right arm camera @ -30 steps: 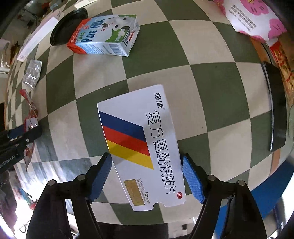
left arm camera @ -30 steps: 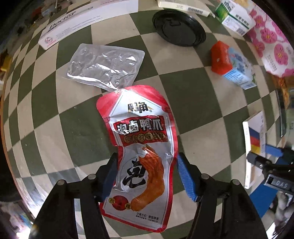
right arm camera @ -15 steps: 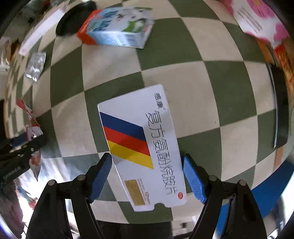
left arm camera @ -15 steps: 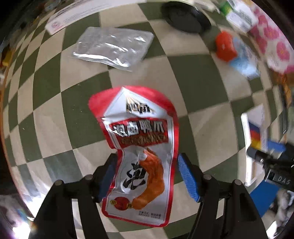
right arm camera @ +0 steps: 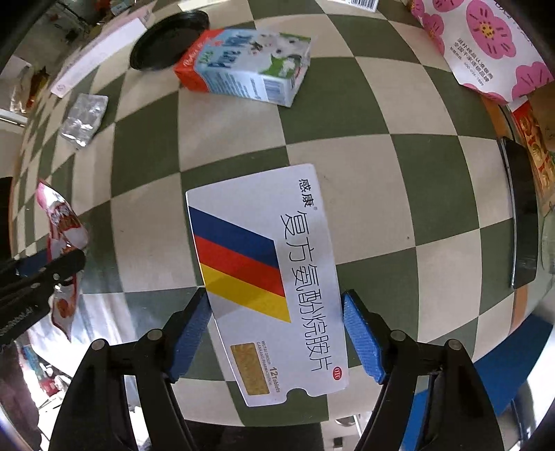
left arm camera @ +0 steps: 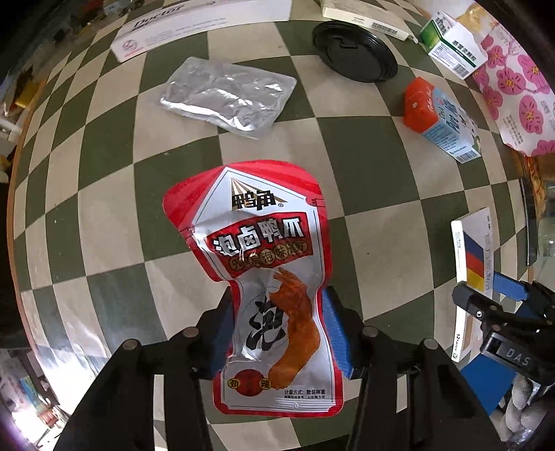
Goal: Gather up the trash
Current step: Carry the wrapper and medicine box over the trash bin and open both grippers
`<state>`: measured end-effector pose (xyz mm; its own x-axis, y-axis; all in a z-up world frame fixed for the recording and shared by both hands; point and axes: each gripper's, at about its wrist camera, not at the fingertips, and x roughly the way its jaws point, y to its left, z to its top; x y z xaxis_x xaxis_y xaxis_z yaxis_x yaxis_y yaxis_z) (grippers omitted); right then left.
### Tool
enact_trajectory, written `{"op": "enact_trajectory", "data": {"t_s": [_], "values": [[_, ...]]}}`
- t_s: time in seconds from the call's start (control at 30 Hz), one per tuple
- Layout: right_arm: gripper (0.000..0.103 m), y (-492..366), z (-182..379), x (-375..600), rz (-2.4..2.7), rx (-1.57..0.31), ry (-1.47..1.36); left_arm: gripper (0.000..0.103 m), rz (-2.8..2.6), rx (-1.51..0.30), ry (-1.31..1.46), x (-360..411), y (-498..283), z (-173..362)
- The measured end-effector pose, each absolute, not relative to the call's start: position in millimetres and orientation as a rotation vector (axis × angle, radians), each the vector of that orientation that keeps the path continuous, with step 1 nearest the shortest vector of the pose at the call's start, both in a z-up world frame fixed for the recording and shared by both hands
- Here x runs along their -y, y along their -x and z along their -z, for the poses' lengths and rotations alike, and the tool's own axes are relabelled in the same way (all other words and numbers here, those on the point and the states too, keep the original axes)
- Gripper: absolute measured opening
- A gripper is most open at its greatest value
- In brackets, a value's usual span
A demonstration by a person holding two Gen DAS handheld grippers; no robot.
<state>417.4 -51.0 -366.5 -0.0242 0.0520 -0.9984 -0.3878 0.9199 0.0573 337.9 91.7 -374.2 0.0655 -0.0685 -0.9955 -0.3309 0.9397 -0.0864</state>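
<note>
My left gripper (left arm camera: 275, 329) is shut on a red and silver snack pouch (left arm camera: 263, 263) with an orange duck claw printed on it; the pouch is pinched narrow between the blue pads and held above the checkered table (left arm camera: 104, 180). The pouch also shows in the right wrist view (right arm camera: 60, 243). My right gripper (right arm camera: 277, 329) stands around a white medicine box (right arm camera: 267, 270) with blue, red and yellow stripes; both pads are at its long edges. The box also shows in the left wrist view (left arm camera: 471, 263).
On the table lie a silver foil pouch (left arm camera: 229, 93), a black round lid (left arm camera: 353, 59), a blue and red milk carton (right arm camera: 242, 74), a pink-flowered bag (right arm camera: 485, 41), a long white box (left arm camera: 194, 24), and a green and white box (left arm camera: 454, 45). A dark flat item (right arm camera: 523, 211) lies right.
My left gripper has closed on the snack pouch, pinching it narrow, and raised it off the table. The right gripper has stayed around the medicine box.
</note>
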Motion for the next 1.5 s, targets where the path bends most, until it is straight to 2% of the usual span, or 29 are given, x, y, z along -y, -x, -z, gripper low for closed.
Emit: {"op": "enact_trajectory", "data": {"t_s": [0.07, 0.2, 0.57, 0.77, 0.97, 1.1, 1.27, 1.5], "values": [[0.077, -418, 359, 59, -0.368, -1.555, 0.269, 0.038, -0.208, -1.500, 0.336, -96, -340, 377], [0.077, -431, 349, 75, -0.385, -1.548, 0.253, 0.037, -0.211, -1.469, 0.358, -100, -331, 367], [0.077, -431, 304, 82, -0.468, -1.492, 0.175, 0.037, -0.187, -1.334, 0.441, -120, -287, 302], [0.077, -395, 286, 74, -0.489, -1.430, 0.146, 0.037, -0.182, -1.246, 0.452, -113, -245, 282], [0.077, -315, 279, 67, -0.497, -1.365, 0.105, 0.037, -0.158, -1.191, 0.436, -103, -180, 284], [0.077, -243, 286, 82, -0.473, -1.368, 0.035, 0.037, -0.145, -1.204, 0.462, -102, -123, 298], [0.077, -159, 320, 107, -0.439, -1.449, -0.017, 0.037, -0.120, -1.246, 0.520, -96, -56, 334], [0.077, -80, 428, 139, -0.367, -1.628, -0.012, 0.037, -0.148, -1.357, 0.659, -93, 2, 439]]}}
